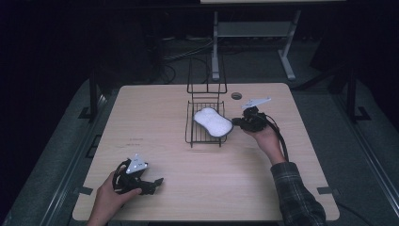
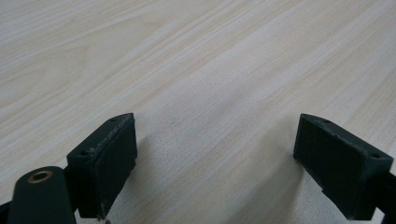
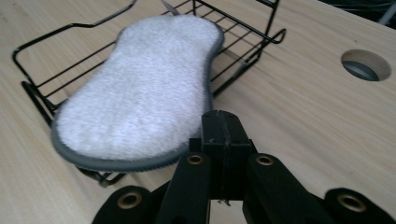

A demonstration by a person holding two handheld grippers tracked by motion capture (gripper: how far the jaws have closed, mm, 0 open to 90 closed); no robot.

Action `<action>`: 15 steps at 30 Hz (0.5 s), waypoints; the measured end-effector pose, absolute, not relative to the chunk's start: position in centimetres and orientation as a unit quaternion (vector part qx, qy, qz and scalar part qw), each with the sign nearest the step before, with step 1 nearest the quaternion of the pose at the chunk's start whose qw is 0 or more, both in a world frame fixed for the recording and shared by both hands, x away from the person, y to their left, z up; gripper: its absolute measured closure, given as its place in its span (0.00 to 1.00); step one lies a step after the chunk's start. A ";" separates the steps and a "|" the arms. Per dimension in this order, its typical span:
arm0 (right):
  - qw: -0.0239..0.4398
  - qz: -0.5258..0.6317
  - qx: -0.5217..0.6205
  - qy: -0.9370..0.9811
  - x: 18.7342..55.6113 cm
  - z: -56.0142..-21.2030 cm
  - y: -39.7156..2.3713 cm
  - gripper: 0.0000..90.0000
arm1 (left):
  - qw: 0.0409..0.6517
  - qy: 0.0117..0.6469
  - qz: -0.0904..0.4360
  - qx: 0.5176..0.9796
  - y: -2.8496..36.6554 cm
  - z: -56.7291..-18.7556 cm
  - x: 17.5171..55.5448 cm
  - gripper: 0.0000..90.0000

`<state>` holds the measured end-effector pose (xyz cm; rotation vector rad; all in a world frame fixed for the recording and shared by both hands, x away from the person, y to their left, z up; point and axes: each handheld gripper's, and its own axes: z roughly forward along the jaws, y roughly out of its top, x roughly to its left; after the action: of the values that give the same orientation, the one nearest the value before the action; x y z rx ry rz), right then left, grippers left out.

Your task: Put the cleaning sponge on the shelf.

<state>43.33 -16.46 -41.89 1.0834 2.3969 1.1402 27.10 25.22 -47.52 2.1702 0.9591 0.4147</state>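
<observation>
From above, my right gripper (image 1: 236, 122) sits just beside the right edge of the wire rack (image 1: 190, 132) near the table's (image 1: 155, 117) far edge, where the white sponge (image 1: 212, 122) lies; my left gripper (image 1: 157, 182) rests near the near-left corner. Along my left jaws: spread wide over bare wood. Along my right jaws: pressed together, empty, the sponge (image 3: 140, 93) just ahead, overhanging the rack (image 3: 37, 93).
</observation>
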 end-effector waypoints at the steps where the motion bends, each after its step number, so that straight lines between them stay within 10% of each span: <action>1: 0.137 0.394 0.374 0.828 43.3 -41.9 -16.5 1.00 | 0.358 0.372 0.161 0.841 25.2 -47.5 27.1 0.14; 15: 0.124 0.398 0.339 0.843 42.8 -41.5 -13.8 1.00 | 0.358 0.372 0.161 0.841 25.2 -47.5 27.1 0.14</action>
<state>42.82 -13.77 -41.48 0.9890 2.4581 1.1594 27.10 25.22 -47.52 2.1704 0.9586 0.4145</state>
